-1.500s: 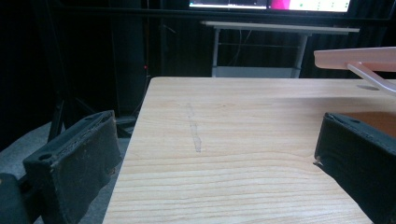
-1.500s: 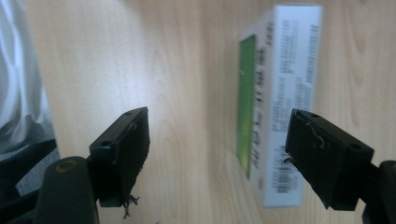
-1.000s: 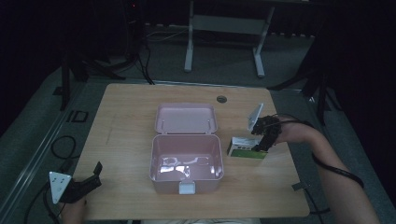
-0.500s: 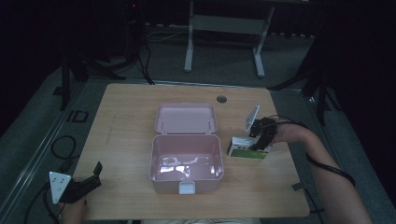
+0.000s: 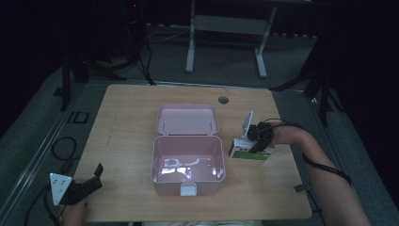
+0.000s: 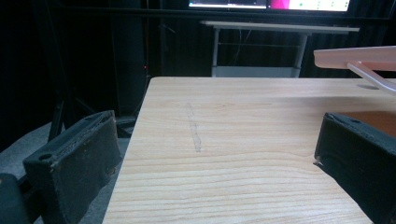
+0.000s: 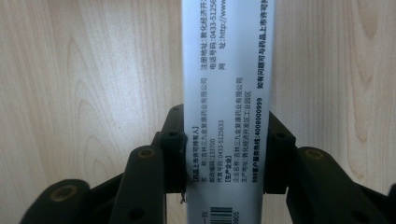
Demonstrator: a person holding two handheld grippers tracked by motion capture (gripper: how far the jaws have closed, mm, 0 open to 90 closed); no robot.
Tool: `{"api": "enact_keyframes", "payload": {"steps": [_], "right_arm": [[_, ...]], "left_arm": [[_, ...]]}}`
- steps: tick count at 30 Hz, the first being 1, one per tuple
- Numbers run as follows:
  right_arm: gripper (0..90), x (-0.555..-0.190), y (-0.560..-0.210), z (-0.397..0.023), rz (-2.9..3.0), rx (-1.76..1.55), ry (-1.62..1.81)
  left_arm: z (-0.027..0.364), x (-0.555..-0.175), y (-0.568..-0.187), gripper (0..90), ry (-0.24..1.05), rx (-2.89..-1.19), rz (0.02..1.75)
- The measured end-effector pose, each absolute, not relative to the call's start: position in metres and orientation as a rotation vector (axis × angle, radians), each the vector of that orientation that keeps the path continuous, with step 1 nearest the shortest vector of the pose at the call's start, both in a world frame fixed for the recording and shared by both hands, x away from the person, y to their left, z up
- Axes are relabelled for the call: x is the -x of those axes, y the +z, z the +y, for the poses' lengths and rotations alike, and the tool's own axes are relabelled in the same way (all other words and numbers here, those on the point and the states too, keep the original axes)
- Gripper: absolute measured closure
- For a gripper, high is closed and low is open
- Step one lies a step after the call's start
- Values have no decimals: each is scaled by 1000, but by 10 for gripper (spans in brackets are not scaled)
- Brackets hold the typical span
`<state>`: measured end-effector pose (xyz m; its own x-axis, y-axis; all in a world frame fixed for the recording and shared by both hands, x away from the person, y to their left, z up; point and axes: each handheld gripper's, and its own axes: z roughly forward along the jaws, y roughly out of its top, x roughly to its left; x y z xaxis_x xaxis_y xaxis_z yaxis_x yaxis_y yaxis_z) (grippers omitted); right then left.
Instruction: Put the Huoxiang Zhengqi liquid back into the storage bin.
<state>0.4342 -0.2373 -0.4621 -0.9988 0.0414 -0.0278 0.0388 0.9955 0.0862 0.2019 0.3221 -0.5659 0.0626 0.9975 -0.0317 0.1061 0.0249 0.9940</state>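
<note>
High view: open pink box (image 5: 188,162) sits mid-table, lid (image 5: 187,119) folded back flat away from the person, so the tub is free to load from above. Something pale and shiny lies at the bottom, can't tell what. Right gripper (image 5: 256,141) is down on a small white-and-green carton (image 5: 249,151), which lies on the table (image 5: 127,117) just beside the box's right wall, not touching it. Short hop to the tub from there, prob. why it's being picked at that spot. Left gripper (image 5: 96,175) rests at the near-left table edge, well apart from box & carton, out of the way (looks parked, no job for it now).

Left gripper view: jaws stand wide w/ nothing between, just bare wood ahead; box lid edge (image 6: 355,56) shows at far right. Idle.

Right gripper view: camera looks straight down on the carton (image 7: 229,93), printed side up w/ small text & a barcode near the bottom. The jaws have just been closing, and both pads (image 7: 175,158) now press the carton's long sides, so it's clamped across its narrow width. Grip is near one end, so the rest of the carton sticks out ahead; it may droop or swing when lifted. Carton not yet off the table as far as I can judge. Next step, prob.: lift, carry left, lower into tub.
</note>
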Motion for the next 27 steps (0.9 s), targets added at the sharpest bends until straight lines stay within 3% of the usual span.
{"api": "enact_keyframes", "payload": {"steps": [27], "right_arm": [[616, -401, -431, -235, 3166, -132, 67]], "left_arm": [[322, -202, -566, 2, 1088, -1294, 1252]]}}
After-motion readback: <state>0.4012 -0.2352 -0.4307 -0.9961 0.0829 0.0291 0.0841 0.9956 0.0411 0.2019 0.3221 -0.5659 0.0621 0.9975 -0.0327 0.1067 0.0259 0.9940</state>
